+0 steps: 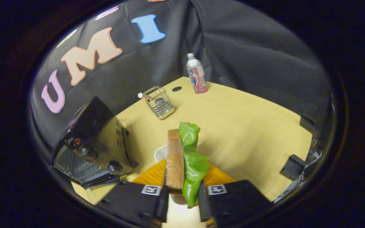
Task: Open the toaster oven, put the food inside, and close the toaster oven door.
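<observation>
Because the sandwich [182,158] stands on edge, bread left and lettuce right, the gripper [182,198] clamps it from both sides above an orange plate [218,178]; the toaster oven [95,144] sits near left, its door seemingly down; bare table [249,126] spreads right, while a wire holder [160,103] and bottle [196,74] stand far.

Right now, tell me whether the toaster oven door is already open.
Yes, the toaster oven door hangs down open while the gripper holds the sandwich.

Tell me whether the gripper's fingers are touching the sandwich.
Touching. The gripper view shows the gripper with both fingers pressed against the upright sandwich, one on the bread side, one on the lettuce side.
</observation>
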Demonstrator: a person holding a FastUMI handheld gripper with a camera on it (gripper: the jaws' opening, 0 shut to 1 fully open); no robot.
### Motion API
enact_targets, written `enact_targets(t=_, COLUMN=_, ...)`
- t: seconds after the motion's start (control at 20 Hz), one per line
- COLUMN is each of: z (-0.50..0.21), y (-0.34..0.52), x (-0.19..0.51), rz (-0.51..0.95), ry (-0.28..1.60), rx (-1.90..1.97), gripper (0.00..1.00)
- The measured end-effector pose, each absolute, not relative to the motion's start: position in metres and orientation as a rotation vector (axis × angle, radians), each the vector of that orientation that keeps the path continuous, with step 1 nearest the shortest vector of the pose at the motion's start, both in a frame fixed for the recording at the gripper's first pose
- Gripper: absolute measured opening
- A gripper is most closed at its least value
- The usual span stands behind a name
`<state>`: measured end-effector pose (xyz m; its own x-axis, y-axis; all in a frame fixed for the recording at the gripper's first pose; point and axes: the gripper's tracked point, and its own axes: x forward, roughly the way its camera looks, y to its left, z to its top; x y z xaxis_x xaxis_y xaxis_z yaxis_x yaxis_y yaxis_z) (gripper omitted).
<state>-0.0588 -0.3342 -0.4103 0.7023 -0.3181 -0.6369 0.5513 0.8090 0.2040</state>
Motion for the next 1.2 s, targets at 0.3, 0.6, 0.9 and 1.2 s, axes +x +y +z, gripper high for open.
enact_targets(t=0.3, z=-0.396, y=-0.336, x=-0.063, rz=-0.554, ry=0.586, rx=0.414, gripper=0.31)
enact_targets(t=0.6, z=-0.338, y=-0.325, x=-0.068, rz=-0.56, ry=0.452, rx=0.42, gripper=0.31)
enact_targets(t=0.9, z=-0.297, y=-0.264, x=-0.063, rz=-0.453, ry=0.308, rx=0.575, gripper=0.31)
enact_targets(t=1.2, z=-0.304, y=-0.181, x=-0.081, rz=-0.34, ry=0.336, rx=0.643, gripper=0.31)
